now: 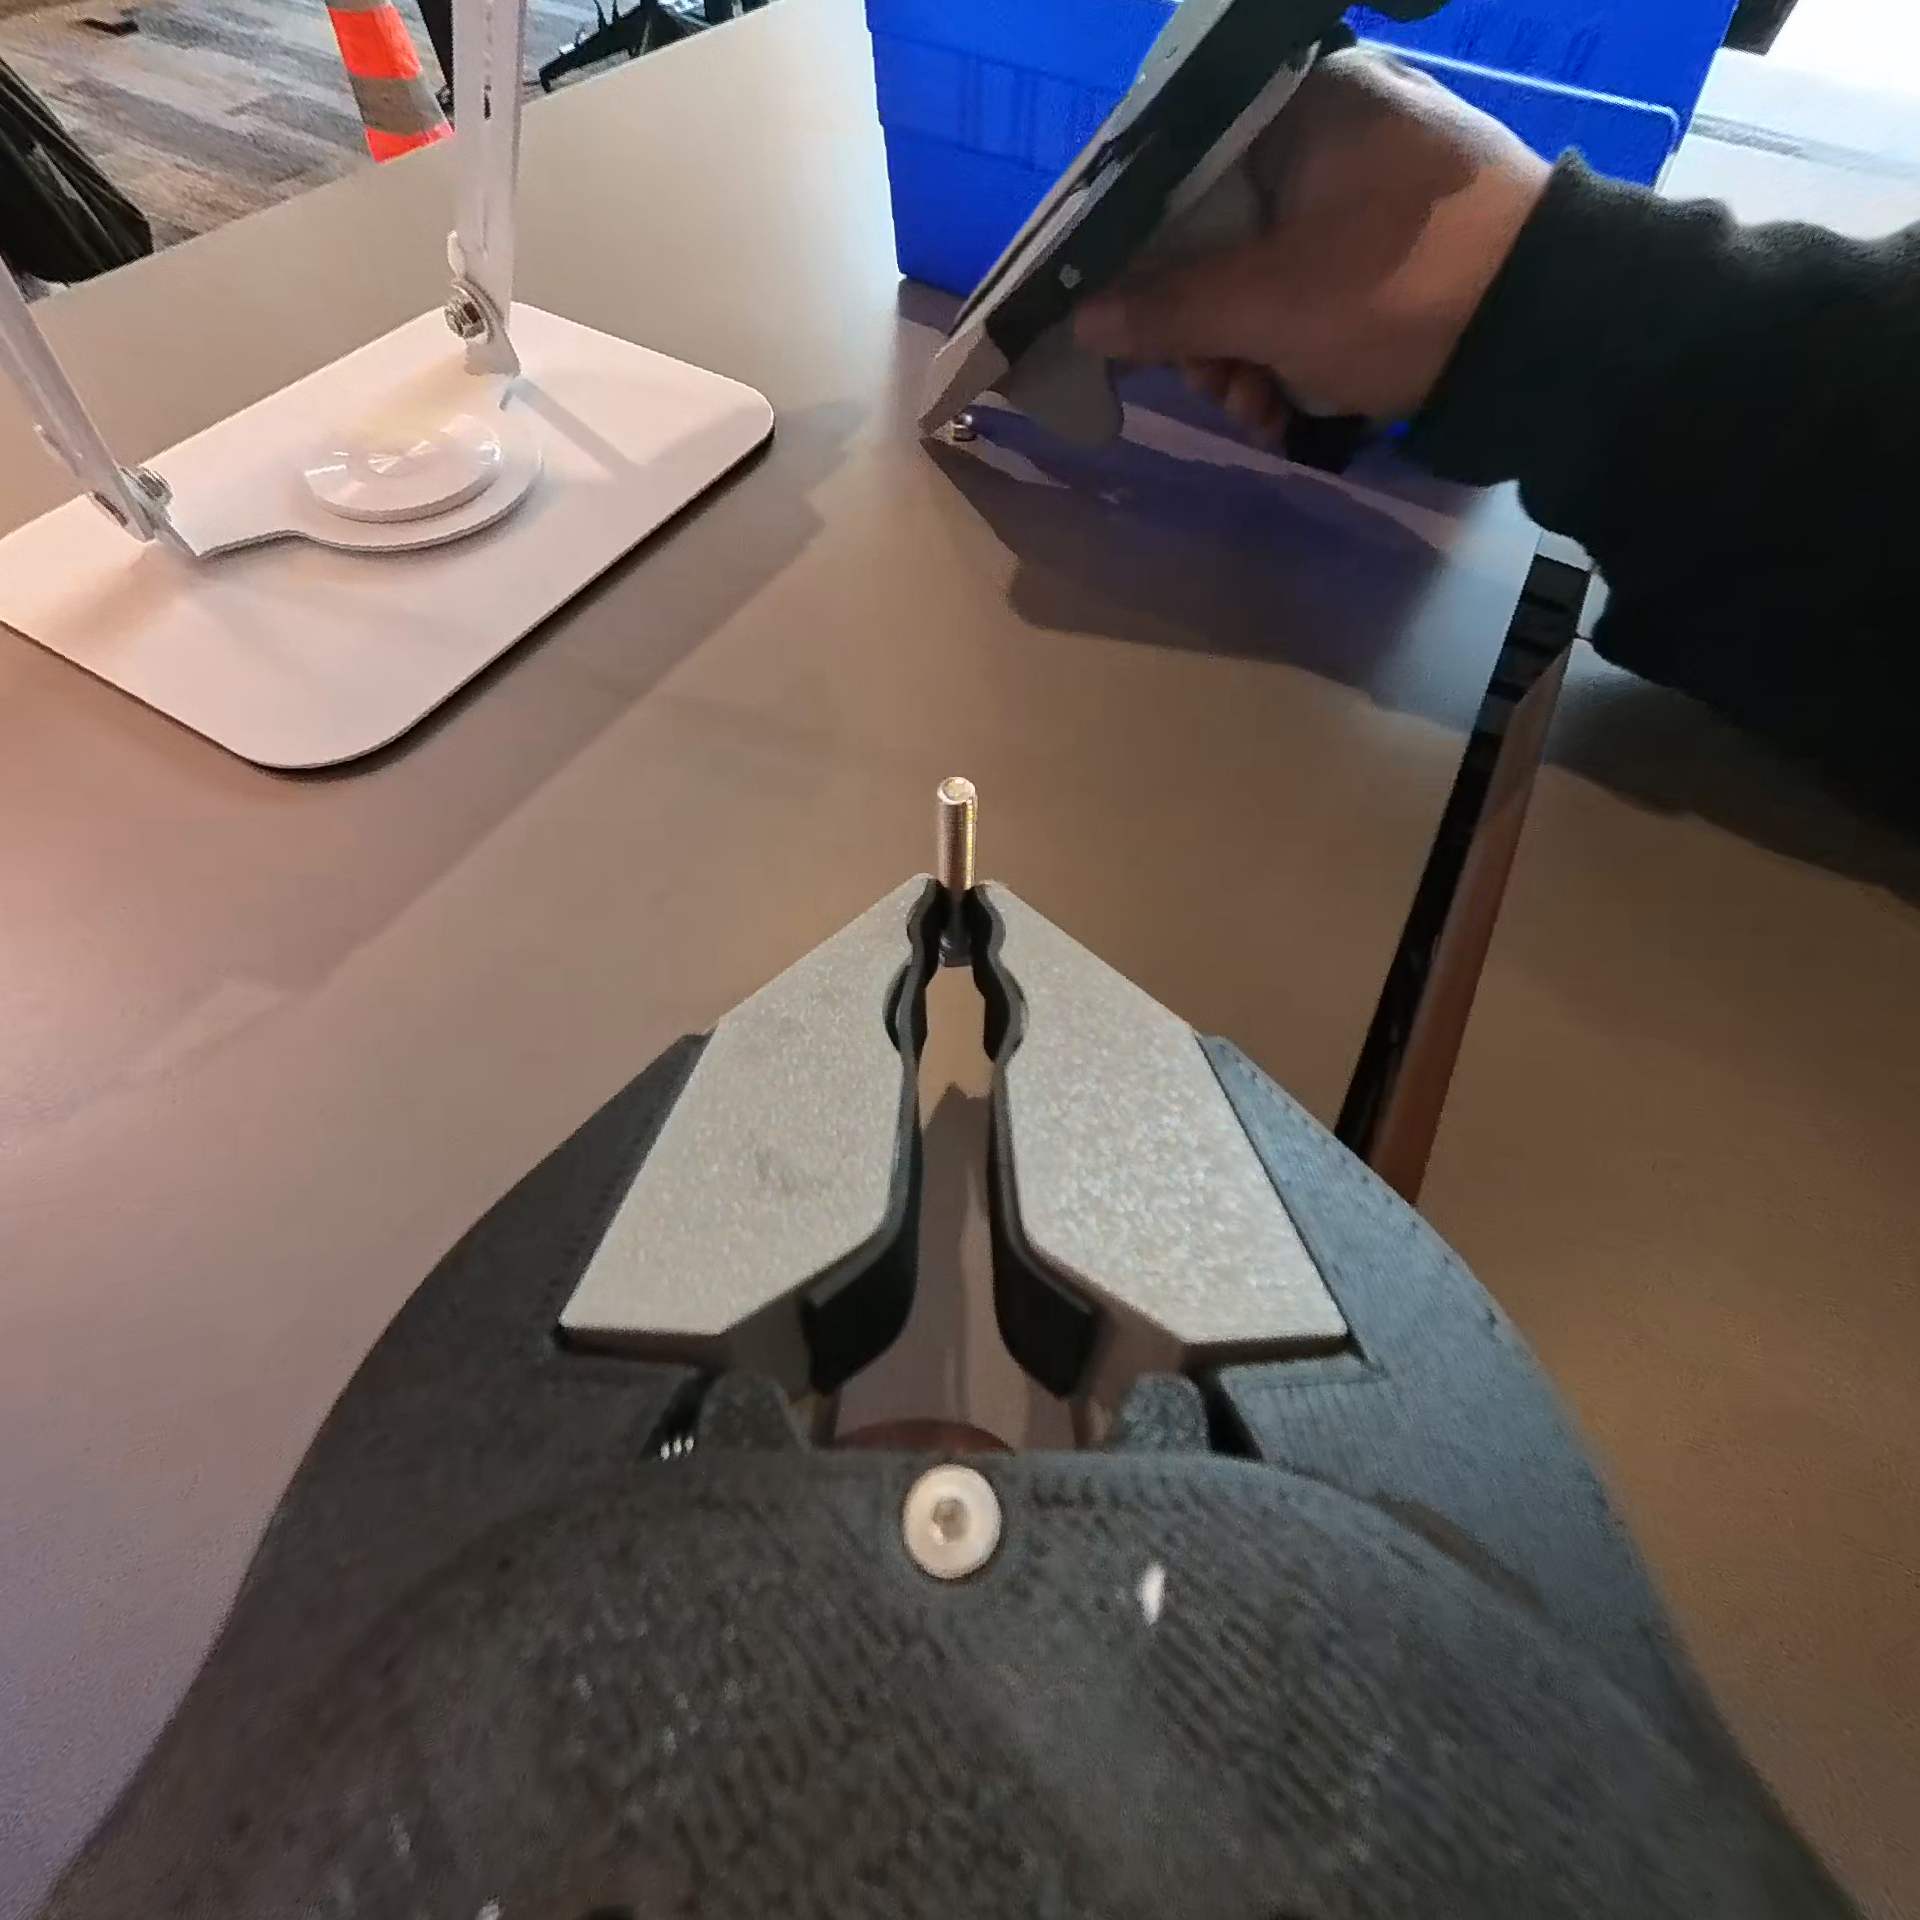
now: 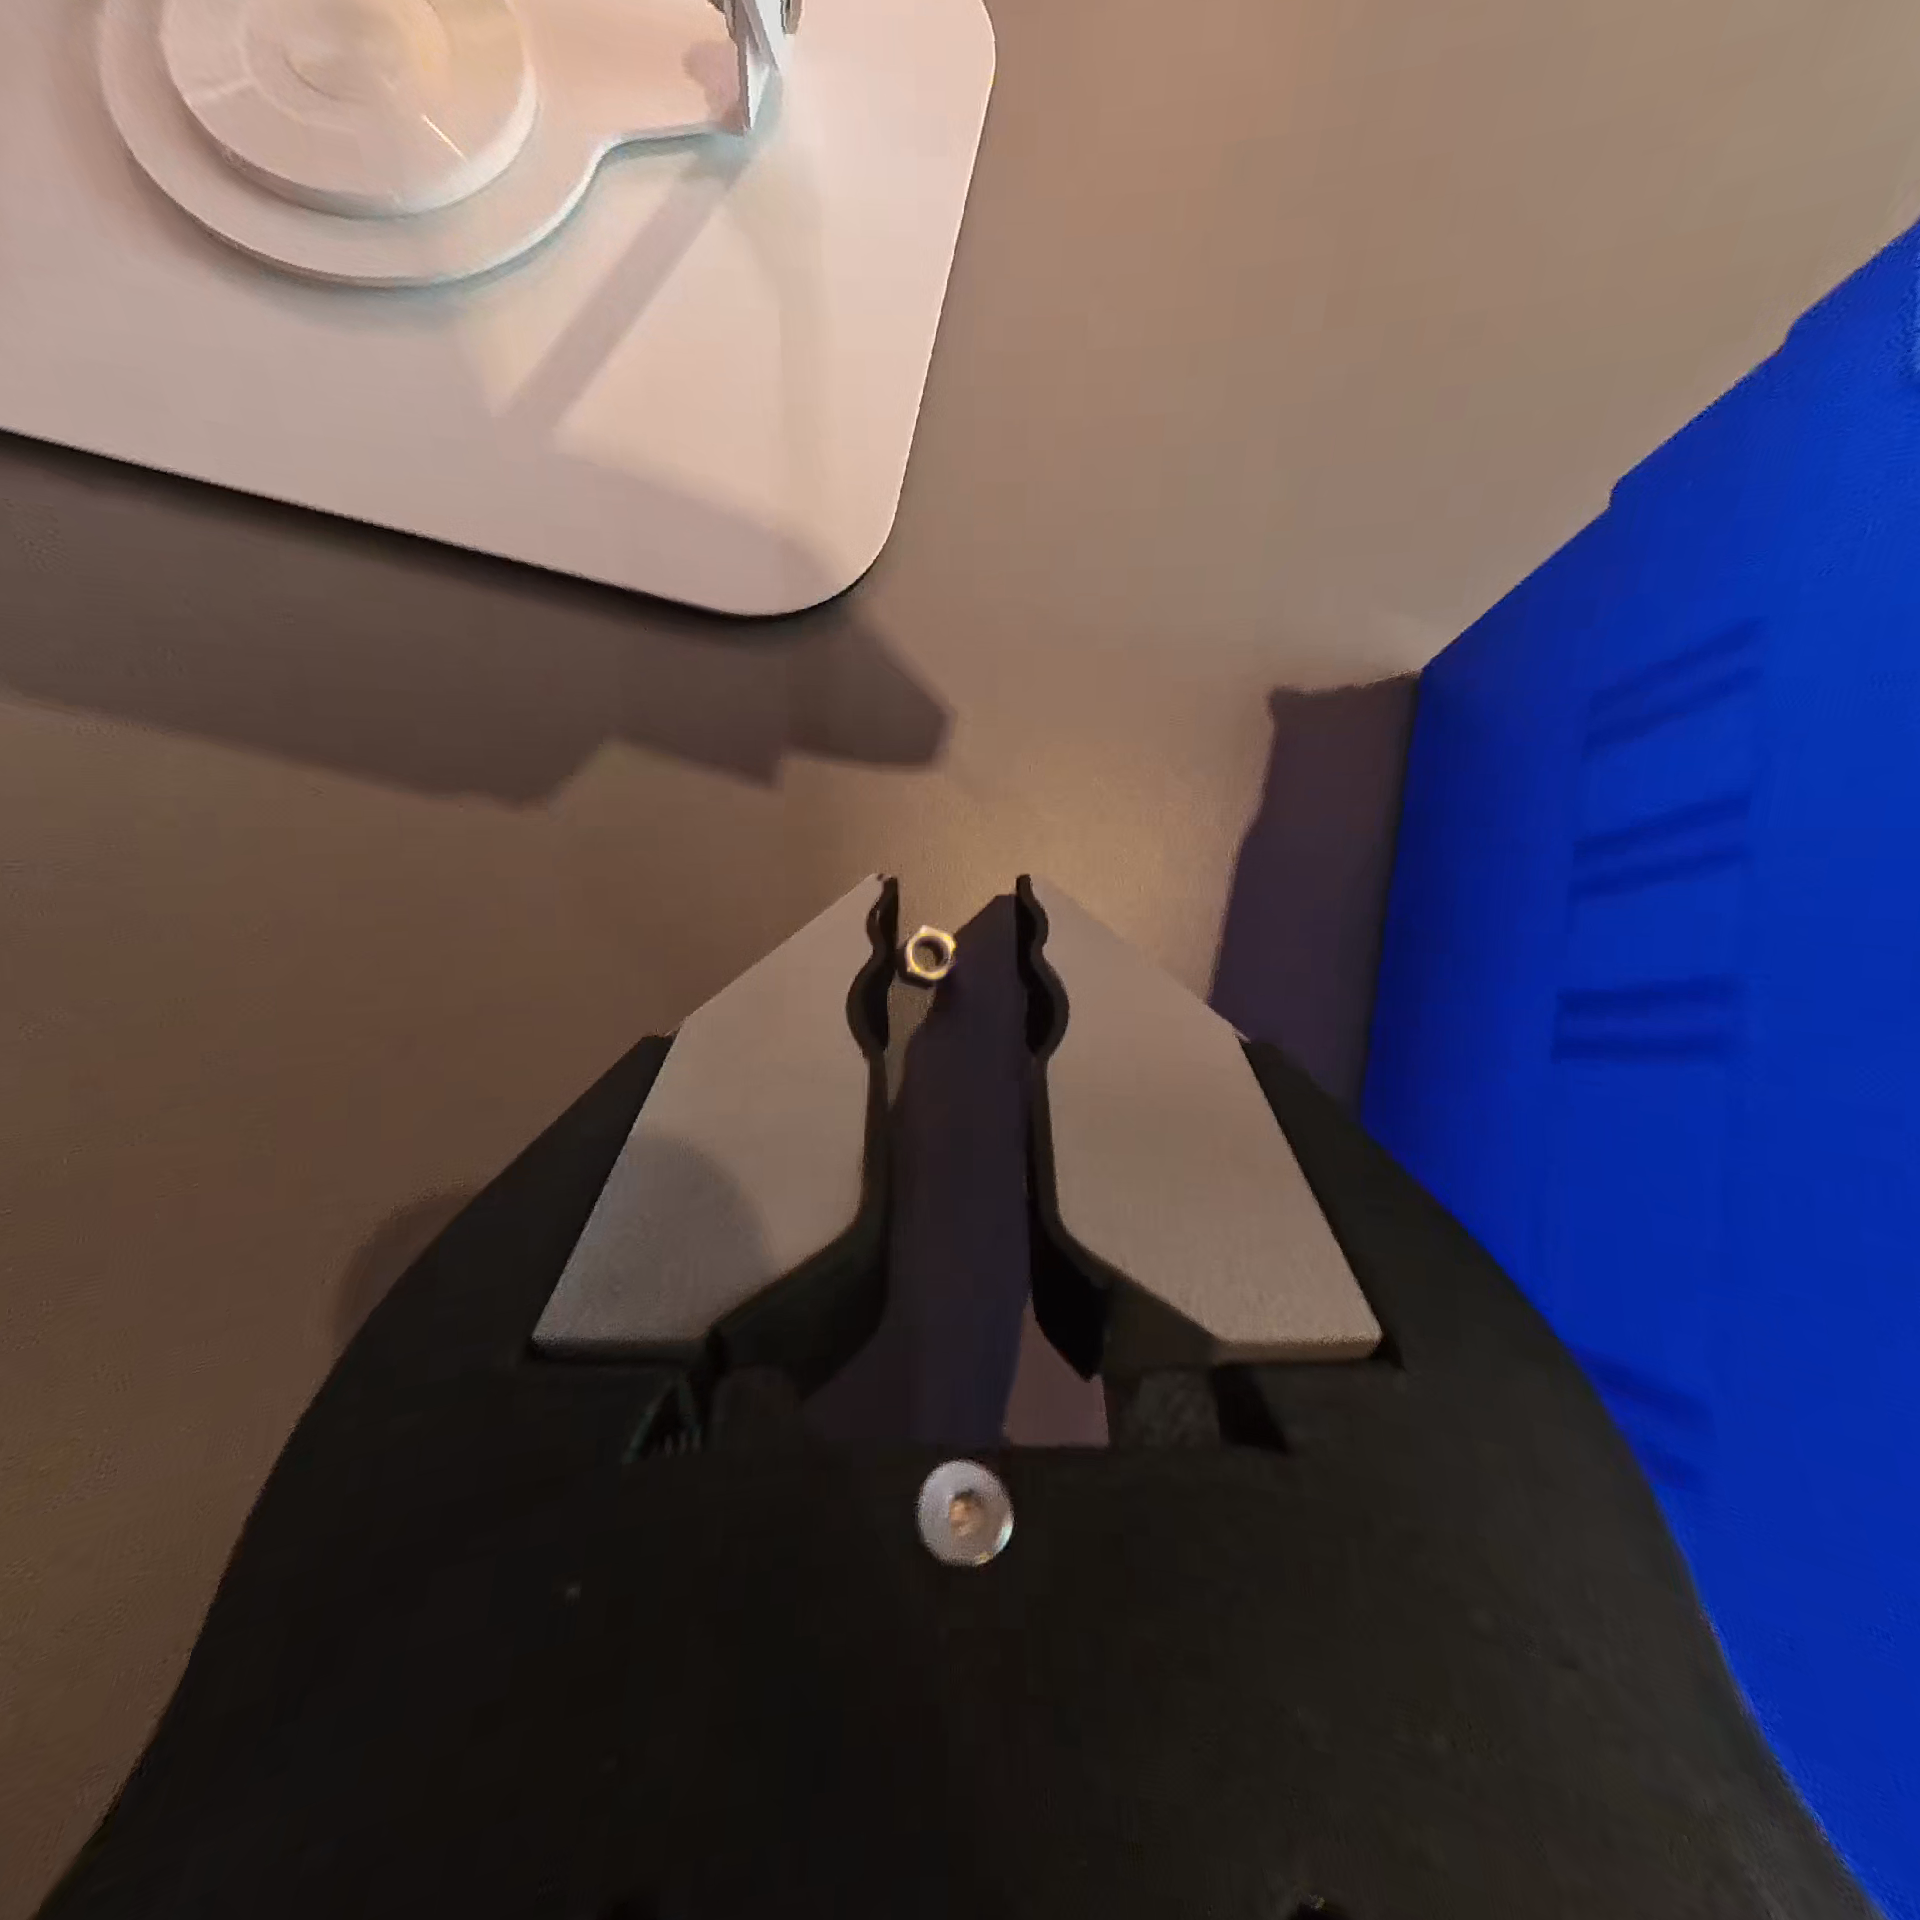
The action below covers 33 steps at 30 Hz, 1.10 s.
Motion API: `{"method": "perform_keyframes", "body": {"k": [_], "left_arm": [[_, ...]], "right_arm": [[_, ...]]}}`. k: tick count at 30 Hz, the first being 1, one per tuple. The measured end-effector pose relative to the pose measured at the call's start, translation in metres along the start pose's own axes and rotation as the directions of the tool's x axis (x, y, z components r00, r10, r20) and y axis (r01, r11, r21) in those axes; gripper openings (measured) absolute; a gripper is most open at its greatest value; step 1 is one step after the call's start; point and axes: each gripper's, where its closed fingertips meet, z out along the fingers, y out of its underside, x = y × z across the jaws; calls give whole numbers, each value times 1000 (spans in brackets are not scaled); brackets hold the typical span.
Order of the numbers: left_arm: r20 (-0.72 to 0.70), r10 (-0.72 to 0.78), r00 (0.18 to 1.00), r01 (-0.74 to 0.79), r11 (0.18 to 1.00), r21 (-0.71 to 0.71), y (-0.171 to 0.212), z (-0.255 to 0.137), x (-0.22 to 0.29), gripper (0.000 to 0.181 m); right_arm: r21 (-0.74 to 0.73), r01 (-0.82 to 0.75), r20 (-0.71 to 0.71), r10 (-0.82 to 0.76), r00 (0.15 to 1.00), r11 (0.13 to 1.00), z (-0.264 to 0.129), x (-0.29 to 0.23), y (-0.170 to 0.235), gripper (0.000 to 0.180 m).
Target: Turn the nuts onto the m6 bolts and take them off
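Note:
My left gripper (image 1: 956,899) is shut on a silver M6 bolt (image 1: 956,831). It grips the bolt near its head, and the threaded end sticks forward above the brown table (image 1: 623,935). My right gripper (image 2: 953,896) is open and points down at the table. A small silver hex nut (image 2: 928,954) lies flat between its fingers, close to the left finger. In the left wrist view the right gripper (image 1: 961,426) shows at the far right, held by a hand (image 1: 1351,270), with its tips down on the table.
A white stand base (image 1: 416,540) with a round disc and metal legs sits at the far left, and also shows in the right wrist view (image 2: 520,364). A blue bin (image 1: 1039,156) stands at the back, just right of my right gripper (image 2: 1662,935). The table edge (image 1: 1455,935) runs along the right. One gripper's finger ends stand about 25 cm off the other's. The white stand base (image 1: 416,540) is closer to my right gripper, around 20 cm from its tips; the left tips are 25 cm off.

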Motion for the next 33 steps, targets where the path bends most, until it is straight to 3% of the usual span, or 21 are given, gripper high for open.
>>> {"method": "perform_keyframes", "body": {"k": [11, 16, 20, 24, 29, 33], "left_arm": [[-5, 5, 1000, -5, 1000, -4, 1, 2, 2, 2], [-5, 1, 1000, -1, 1000, -9, 3, 2, 1, 2], [-35, 5, 999, -5, 1000, -16, 6, 6, 5, 2], [-81, 8, 997, -12, 999, -47, 13, 11, 9, 2], [-96, 48, 994, -51, 998, -32, 11, 11, 14, 2], [-87, 57, 995, -60, 998, -34, 11, 11, 14, 2]], "right_arm": [[8, -18, 48, 18, 999, 1000, -6, -4, 9, 19], [34, -19, 110, 16, 994, 999, -6, -10, 9, 7], [82, -33, 268, 10, 963, 996, -15, -35, 5, 7], [124, 47, 398, -93, 913, 991, -34, -76, 2, 7], [280, 103, 680, -273, 681, 955, -96, -160, -10, 7], [377, 152, 730, -394, 559, 914, -135, -196, -9, 7]]}}
